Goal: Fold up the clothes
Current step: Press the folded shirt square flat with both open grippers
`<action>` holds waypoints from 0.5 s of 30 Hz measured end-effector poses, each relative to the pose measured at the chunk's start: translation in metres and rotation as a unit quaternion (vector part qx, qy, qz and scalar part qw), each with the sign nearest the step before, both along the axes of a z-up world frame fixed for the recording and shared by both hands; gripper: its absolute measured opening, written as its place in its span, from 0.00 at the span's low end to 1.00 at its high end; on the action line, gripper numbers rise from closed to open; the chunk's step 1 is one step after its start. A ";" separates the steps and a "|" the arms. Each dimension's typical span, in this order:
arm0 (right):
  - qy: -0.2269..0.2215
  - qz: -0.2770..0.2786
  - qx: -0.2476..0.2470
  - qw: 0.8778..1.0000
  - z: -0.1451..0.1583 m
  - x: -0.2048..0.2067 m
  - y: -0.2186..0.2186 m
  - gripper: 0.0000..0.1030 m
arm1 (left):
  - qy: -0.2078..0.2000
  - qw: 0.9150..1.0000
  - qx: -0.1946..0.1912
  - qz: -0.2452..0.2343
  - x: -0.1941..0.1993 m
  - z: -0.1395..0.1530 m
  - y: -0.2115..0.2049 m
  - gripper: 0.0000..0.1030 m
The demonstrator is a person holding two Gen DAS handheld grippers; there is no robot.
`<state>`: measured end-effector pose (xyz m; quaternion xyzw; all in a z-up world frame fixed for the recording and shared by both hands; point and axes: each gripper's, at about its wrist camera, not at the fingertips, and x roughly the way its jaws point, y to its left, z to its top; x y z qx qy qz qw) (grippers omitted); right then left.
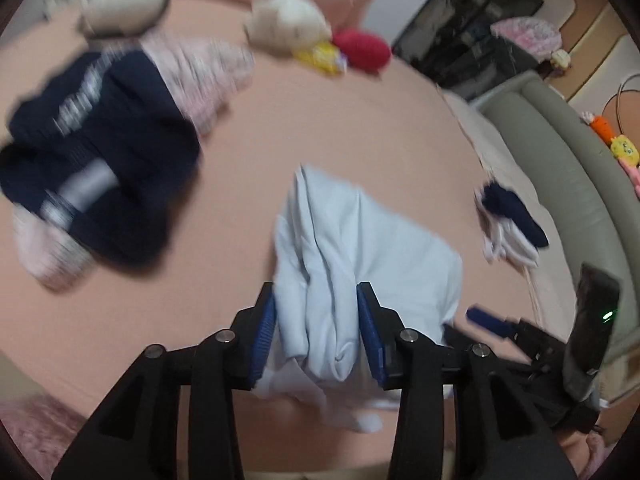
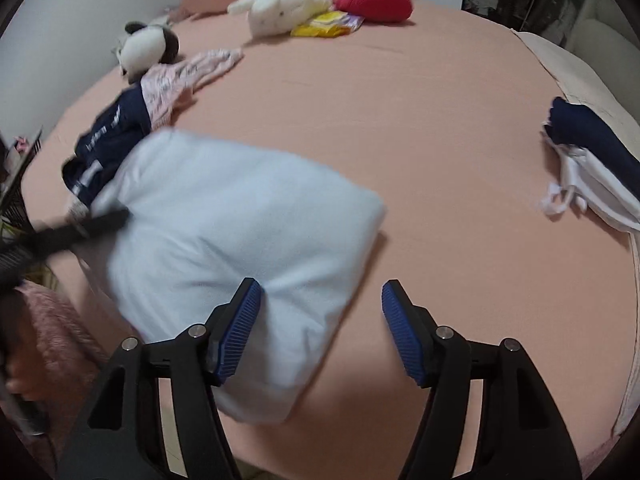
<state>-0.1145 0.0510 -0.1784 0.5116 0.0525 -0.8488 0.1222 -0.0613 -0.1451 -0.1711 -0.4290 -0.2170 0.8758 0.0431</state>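
Note:
A light blue garment (image 1: 360,240) (image 2: 240,216) lies partly folded on the pink bed sheet (image 2: 420,112). My left gripper (image 1: 315,300) is shut on a bunched fold at the garment's near edge, and cloth fills the gap between both blue pads. In the right wrist view that gripper shows only as a blurred black shape at the garment's left side. My right gripper (image 2: 320,292) stands open at the garment's near right corner. Its left pad overlaps the cloth and its right pad is over bare sheet.
A navy jersey (image 1: 100,160) (image 2: 108,140) and a pink striped garment (image 1: 200,76) lie in a heap at the left. Folded navy and white clothes (image 2: 592,168) sit at the right edge. A white plush (image 2: 284,4), a panda plush (image 2: 144,46) and a red cushion (image 2: 376,2) lie at the far end.

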 end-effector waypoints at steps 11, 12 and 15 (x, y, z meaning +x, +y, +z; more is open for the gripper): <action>0.023 -0.012 0.042 0.999 0.001 0.006 -0.016 0.63 | -0.011 0.999 -0.036 -0.021 -0.026 -0.004 0.035 0.46; 0.032 -0.017 0.039 0.999 -0.002 0.009 -0.014 0.63 | -0.020 0.999 -0.042 -0.009 -0.028 -0.008 0.032 0.46; 0.037 -0.044 0.027 0.998 0.003 0.011 -0.003 0.64 | -0.041 0.997 -0.063 0.023 -0.033 -0.017 0.024 0.50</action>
